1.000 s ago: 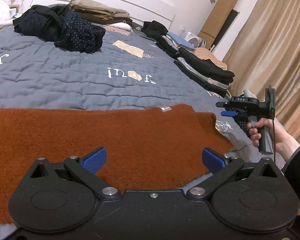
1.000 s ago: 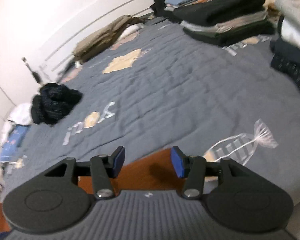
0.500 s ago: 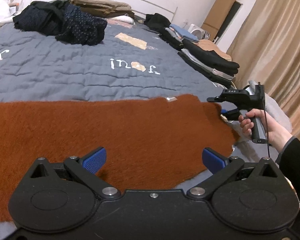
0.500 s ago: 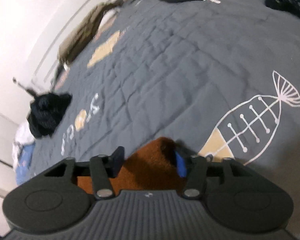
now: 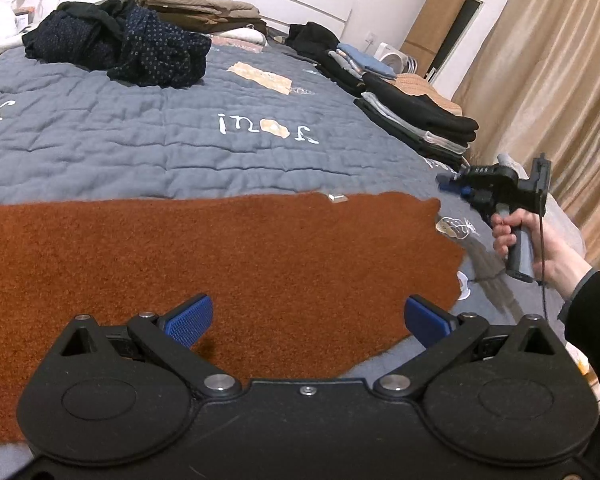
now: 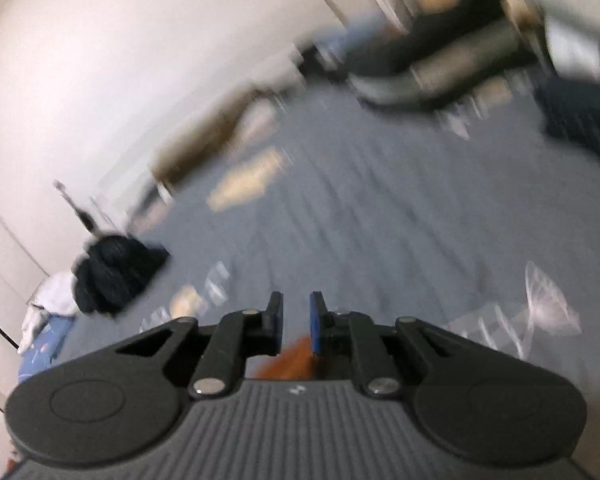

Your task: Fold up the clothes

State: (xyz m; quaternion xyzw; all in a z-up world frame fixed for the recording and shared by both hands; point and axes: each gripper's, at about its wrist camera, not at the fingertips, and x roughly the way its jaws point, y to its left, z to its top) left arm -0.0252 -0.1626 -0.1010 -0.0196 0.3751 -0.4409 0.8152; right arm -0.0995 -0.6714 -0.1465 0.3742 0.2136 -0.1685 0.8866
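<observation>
A rust-brown fleece garment (image 5: 220, 256) lies spread flat across the near part of the grey quilt (image 5: 140, 140). My left gripper (image 5: 306, 314) hovers over its near edge, jaws wide open with nothing between the pads. A hand (image 5: 556, 264) holds my right gripper (image 5: 446, 184) at the garment's far right corner. In the blurred right wrist view that gripper (image 6: 296, 308) is closing, its jaws nearly together, and a bit of the rust garment (image 6: 296, 360) sits between the lower pads.
A heap of dark clothes (image 5: 132, 48) lies at the far left of the bed. Beige folded items (image 5: 196, 8) rest by the headboard. Stacks of folded clothes (image 5: 416, 120) line the right edge. Beige curtains (image 5: 540, 80) hang at the right.
My right gripper's jaws have narrowed from about half open to nearly together around the garment's corner, and it has dipped and rolled. My left gripper has kept still and open.
</observation>
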